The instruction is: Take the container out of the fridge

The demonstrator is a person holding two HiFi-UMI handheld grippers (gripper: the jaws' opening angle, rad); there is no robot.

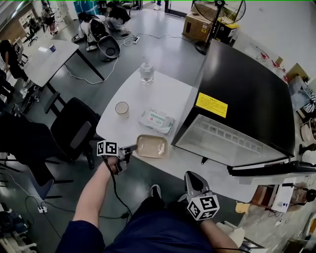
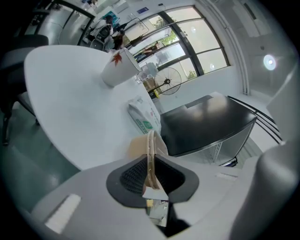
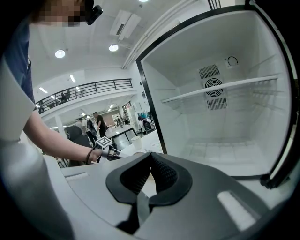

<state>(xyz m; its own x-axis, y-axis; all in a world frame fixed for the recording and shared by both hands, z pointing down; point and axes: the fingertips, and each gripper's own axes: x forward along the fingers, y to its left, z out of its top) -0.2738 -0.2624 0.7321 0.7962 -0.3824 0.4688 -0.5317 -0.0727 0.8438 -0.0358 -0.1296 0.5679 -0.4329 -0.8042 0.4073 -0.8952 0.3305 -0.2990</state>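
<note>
The container (image 1: 152, 146) is a shallow beige tub resting on the white table (image 1: 163, 94) near its front edge, left of the fridge. My left gripper (image 1: 132, 148) is shut on the tub's left rim. In the left gripper view the thin rim (image 2: 151, 150) runs upright between the two dark pads of that gripper (image 2: 151, 164). The black fridge (image 1: 247, 94) stands open at the right, and its white inside (image 3: 220, 122) is bare, with one shelf. My right gripper (image 1: 190, 179) hangs low before the fridge opening, shut with nothing in it (image 3: 151, 161).
On the table stand a paper cup (image 1: 122, 108), a pack of wipes (image 1: 157, 120) and a clear bottle (image 1: 146, 72). A black chair (image 1: 74, 128) sits left of the table. The fridge door (image 1: 266, 168) swings out toward the right. A fan (image 1: 217, 10) and boxes stand behind.
</note>
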